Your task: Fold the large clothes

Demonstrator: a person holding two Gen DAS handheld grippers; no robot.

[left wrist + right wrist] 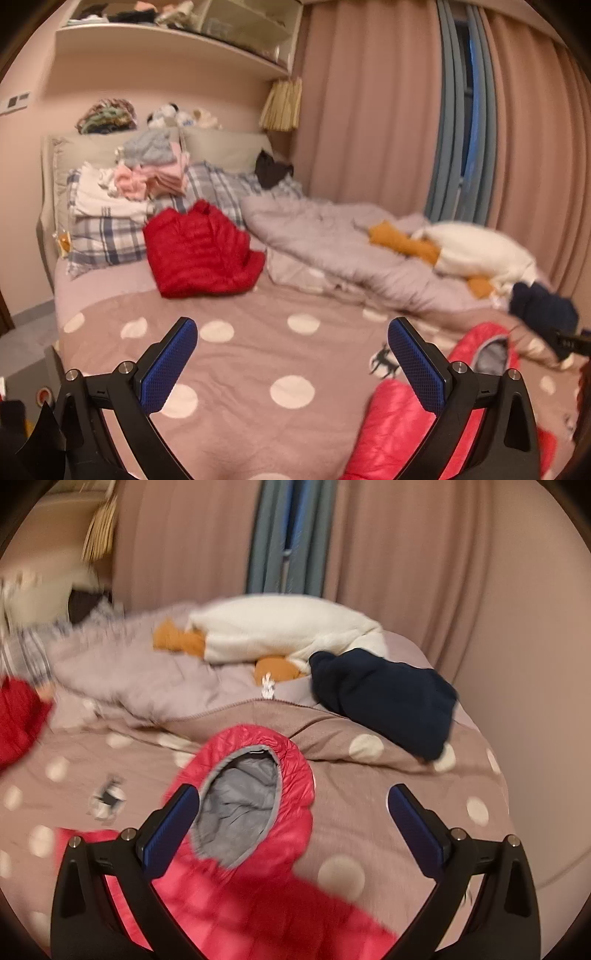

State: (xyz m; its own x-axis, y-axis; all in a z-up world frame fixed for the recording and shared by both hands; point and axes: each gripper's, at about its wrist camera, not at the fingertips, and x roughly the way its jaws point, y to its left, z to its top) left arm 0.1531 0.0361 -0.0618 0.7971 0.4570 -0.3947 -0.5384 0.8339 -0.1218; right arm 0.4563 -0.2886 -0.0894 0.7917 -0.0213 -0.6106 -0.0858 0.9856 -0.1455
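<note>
A pink-red puffer jacket with a grey-lined hood lies spread on the polka-dot bed cover. It also shows at the lower right of the left wrist view. My right gripper is open and empty, hovering over the hood. My left gripper is open and empty over the bed cover, with its right finger above the jacket. The right gripper's black tip shows at the right edge of the left wrist view.
A folded red jacket lies near plaid pillows with a stack of folded clothes. A crumpled grey duvet, a white and orange plush toy and a navy garment lie toward the curtains.
</note>
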